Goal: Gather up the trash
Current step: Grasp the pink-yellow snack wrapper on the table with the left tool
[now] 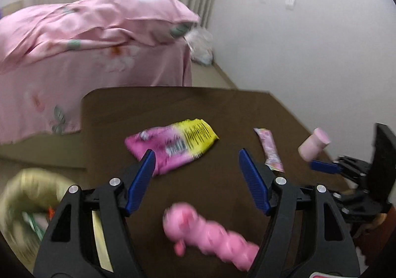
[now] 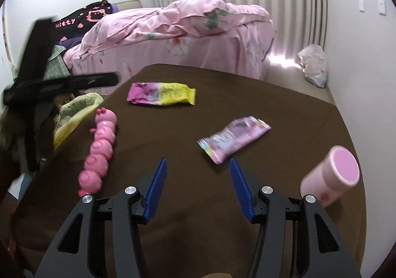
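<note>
On table (image 2: 173,241): pink-yellow wrapper (image 2: 161,93), small pink wrapper (image 2: 234,138), pink toy (image 2: 99,149), pink cup (image 2: 331,176). Left hand-held gripper (image 1: 196,180) and right hand-held gripper (image 2: 196,189) both spread wide, nothing between pads. Bin (image 2: 74,114) beside table's left edge.

The table (image 2: 222,228) looks matt brown, cloth-like. The pink-and-yellow wrapper (image 2: 162,94) and the smaller pink wrapper (image 2: 234,138) are glossy crinkled film. The pink toy caterpillar (image 2: 99,149) is smooth shiny plastic. The pink cup (image 2: 331,176) looks matt. The bedspread (image 2: 188,38) is soft, faintly sheeny cloth. The bin bag (image 2: 79,109) is thin plastic.
</note>
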Demonstrator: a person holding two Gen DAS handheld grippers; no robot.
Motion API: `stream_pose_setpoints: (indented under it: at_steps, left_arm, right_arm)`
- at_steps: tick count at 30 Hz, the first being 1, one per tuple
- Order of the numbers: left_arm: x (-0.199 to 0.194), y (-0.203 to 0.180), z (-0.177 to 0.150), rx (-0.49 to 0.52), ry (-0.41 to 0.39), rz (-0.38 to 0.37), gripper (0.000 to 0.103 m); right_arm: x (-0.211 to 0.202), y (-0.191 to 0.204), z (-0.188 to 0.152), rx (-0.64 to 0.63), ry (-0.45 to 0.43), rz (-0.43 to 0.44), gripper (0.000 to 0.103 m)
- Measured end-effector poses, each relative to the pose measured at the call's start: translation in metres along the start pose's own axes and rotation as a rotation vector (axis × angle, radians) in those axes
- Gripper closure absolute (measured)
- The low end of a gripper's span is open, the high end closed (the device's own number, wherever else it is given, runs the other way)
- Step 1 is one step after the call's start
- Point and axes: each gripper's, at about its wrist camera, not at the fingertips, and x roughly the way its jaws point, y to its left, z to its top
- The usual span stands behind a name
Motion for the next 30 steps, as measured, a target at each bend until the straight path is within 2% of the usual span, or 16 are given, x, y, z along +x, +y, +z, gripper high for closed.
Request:
stream_pose_setpoints:
  at_steps: [3, 5, 7, 10, 13, 15, 16, 17, 19, 20, 21, 30]
  left_arm:
    - [0.033, 0.002, 0.025, 0.054, 0.040, 0.087, 0.037]
    - [0.051, 0.010, 0.035, 0.033, 0.077, 0.087, 0.037]
    - [0.071, 0.019, 0.039, 0.004, 0.131, 0.098, 0.037]
    - [0.095, 0.024, 0.037, 0.006, 0.240, 0.109, 0.037]
    - [0.098, 0.019, 0.030, 0.007, 0.304, 0.115, 0.037]
    - [0.094, 0.010, 0.024, 0.046, 0.336, 0.130, 0.037]
    - [0.093, 0.004, 0.022, 0.072, 0.350, 0.138, 0.045]
    - [0.090, 0.000, 0.019, 0.088, 0.355, 0.155, 0.050]
    - [0.086, -0.006, 0.016, 0.095, 0.354, 0.193, 0.068]
    - [0.084, -0.006, 0.016, 0.084, 0.350, 0.183, 0.077]
    - [0.081, -0.007, 0.016, 0.065, 0.347, 0.159, 0.082]
    - [0.025, -0.034, 0.008, 0.030, 0.222, 0.107, 0.084]
  right_arm:
    - [-0.001, -0.009, -0.009, 0.031, -0.001, 0.010, 0.052]
    - [0.003, -0.009, -0.014, 0.015, 0.028, 0.009, 0.046]
    - [0.005, -0.006, -0.019, -0.001, 0.059, 0.006, 0.046]
    - [0.005, -0.007, -0.023, 0.027, 0.057, 0.027, 0.046]
    - [0.003, -0.012, -0.026, 0.071, 0.052, 0.052, 0.045]
    - [0.005, -0.014, -0.027, 0.077, 0.061, 0.044, 0.045]
    - [0.006, -0.014, -0.027, 0.075, 0.069, 0.038, 0.046]
    - [0.009, -0.013, -0.028, 0.076, 0.081, 0.033, 0.045]
    - [0.011, -0.013, -0.028, 0.078, 0.096, 0.038, 0.045]
    - [0.011, -0.012, -0.029, 0.077, 0.099, 0.041, 0.045]
    - [0.011, -0.010, -0.029, 0.075, 0.098, 0.043, 0.045]
    - [0.009, -0.012, -0.023, 0.100, 0.108, 0.018, 0.045]
